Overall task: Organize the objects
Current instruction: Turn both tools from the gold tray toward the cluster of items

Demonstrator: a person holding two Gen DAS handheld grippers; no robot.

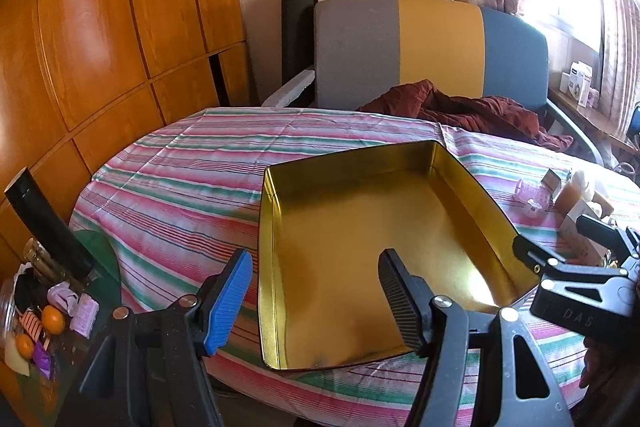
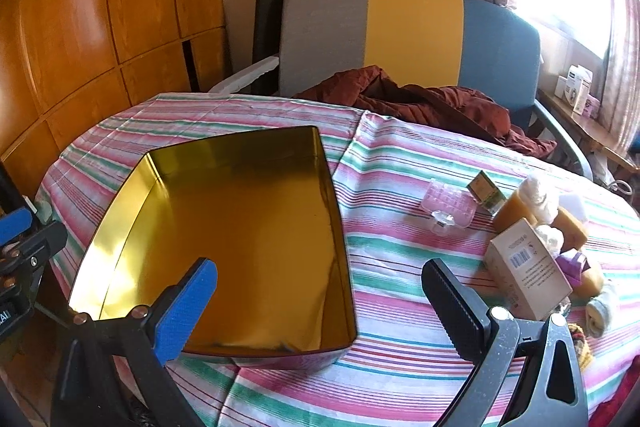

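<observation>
A: Left wrist view first?
B: Left tool (image 1: pixel 316 301) at bottom centre, fingers apart w/ nothing between. Blue pad over the striped cloth on the counter (image 1: pixel 172 179), black pad over the gold tin (image 1: pixel 360 227), which sits centre frame, open-topped, nothing inside. Right tool (image 1: pixel 576 259) pokes in at right edge, near the tin's right corner. Small bottles & boxes (image 1: pixel 576 195) at far right, apart from the tin.
A: Right wrist view?
B: Right tool (image 2: pixel 320 299) bottom centre, spread wide, gripping nothing. Gold tin (image 2: pixel 240 219) left of centre. Clear plastic case (image 2: pixel 450 207), amber bottles (image 2: pixel 516 211) & a white box (image 2: pixel 524 267) clustered at right on the counter (image 2: pixel 400 187), well clear of the tin. Left tool (image 2: pixel 16 239) at left edge.
</observation>
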